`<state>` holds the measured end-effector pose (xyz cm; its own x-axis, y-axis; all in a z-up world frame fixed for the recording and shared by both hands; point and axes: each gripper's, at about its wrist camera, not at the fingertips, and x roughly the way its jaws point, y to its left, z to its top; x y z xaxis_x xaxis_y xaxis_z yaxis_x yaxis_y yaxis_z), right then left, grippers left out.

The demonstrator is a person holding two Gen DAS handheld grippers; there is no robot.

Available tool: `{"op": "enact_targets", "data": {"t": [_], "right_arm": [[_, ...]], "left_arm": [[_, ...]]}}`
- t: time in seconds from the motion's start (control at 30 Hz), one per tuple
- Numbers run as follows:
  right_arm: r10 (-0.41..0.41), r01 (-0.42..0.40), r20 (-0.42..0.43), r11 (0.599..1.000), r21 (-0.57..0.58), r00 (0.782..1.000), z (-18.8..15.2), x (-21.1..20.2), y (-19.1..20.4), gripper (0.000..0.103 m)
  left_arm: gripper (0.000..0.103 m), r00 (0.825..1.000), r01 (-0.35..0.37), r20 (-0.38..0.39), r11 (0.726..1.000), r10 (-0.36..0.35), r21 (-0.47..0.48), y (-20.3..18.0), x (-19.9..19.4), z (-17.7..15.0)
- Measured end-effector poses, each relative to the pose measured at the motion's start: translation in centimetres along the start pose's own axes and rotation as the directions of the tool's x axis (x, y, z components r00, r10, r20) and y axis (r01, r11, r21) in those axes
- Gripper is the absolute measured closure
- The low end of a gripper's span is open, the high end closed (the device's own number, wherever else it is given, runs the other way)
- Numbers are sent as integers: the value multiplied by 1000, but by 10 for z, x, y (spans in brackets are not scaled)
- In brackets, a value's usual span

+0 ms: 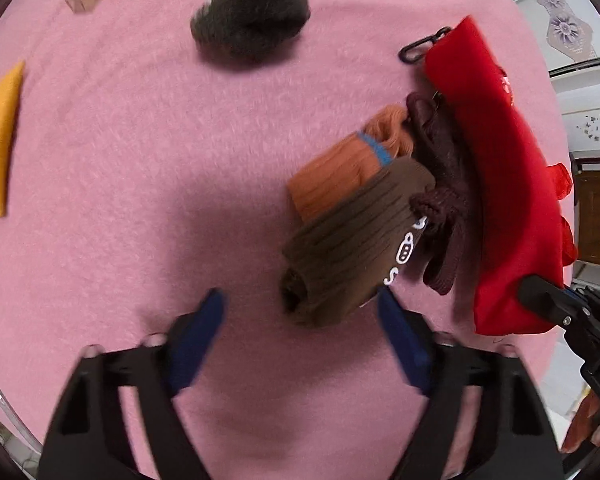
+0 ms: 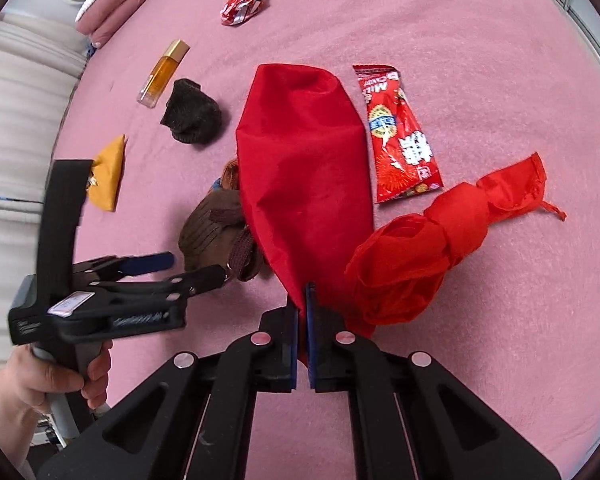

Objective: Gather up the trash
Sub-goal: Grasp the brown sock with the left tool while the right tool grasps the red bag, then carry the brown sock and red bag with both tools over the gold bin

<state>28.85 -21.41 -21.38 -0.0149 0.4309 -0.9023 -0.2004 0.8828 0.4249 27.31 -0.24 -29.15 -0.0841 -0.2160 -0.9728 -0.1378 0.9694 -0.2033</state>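
The red fabric bag (image 2: 304,160) lies on the pink blanket (image 2: 480,40) of the bed, its near corner pinched between the closed jaws of the right gripper (image 2: 302,300). Its far end points toward the far edge of the bed. This bag is probably the collection container; the likely step in hand is to hold it steady while trash is brought to it.

To do the step well, keep the right jaws clamped on the fabric corner and avoid dragging the bag over the items touching its left side. Trash candidates lie apart from it: a long red snack wrapper (image 2: 400,136) just beside the bag's right edge, and a crumpled red-and-silver wrapper (image 2: 244,4) near the far edge of the bed. Socks and a bottle should be left alone.

Against the bag's left edge sits a cluster: a brown rolled sock (image 1: 348,248), an orange sock (image 1: 348,160) and a dark maroon cord (image 1: 440,200). A knotted red cloth (image 2: 440,248) lies on the right of the bag.

The left gripper (image 1: 300,320) hovers low over the blanket with jaws wide and holding nothing; the brown sock's near end lies between its fingertips. In the right wrist view the person's left hand (image 2: 52,376) grips its handle near the left edge of the bed.

Farther off lie a dark grey sock (image 2: 192,114), an amber bottle (image 2: 162,74) and a yellow cloth (image 2: 108,174).
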Motion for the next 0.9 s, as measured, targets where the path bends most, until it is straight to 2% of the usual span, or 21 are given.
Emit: {"op": "enact_targets", "data": {"t": [0.1, 0.17, 0.23, 0.4, 0.77, 0.9], "right_arm": [[13, -13, -3, 1000, 25, 1000, -1, 1, -5, 99], [17, -17, -1, 999, 30, 1000, -1, 0, -6, 99], [19, -19, 1, 999, 29, 1000, -2, -2, -7, 99], [33, -34, 14, 999, 10, 999, -6, -12, 1, 99], [53, -52, 52, 998, -31, 997, -31, -52, 21, 99], [73, -70, 77, 997, -35, 994, -47, -73, 23, 100]], "left_arm": [[45, 1000, 4, -15, 1000, -5, -30, 4, 1, 3], [71, 999, 38, -27, 999, -39, -32, 6, -1, 3], [90, 996, 84, -33, 996, -86, -41, 2, -1, 2], [95, 990, 138, 36, 990, -137, -39, 8, -23, -15], [95, 971, 225, 107, 970, -215, -97, 33, -77, -67], [95, 964, 237, 139, 968, -225, -80, 20, -101, -90]]}}
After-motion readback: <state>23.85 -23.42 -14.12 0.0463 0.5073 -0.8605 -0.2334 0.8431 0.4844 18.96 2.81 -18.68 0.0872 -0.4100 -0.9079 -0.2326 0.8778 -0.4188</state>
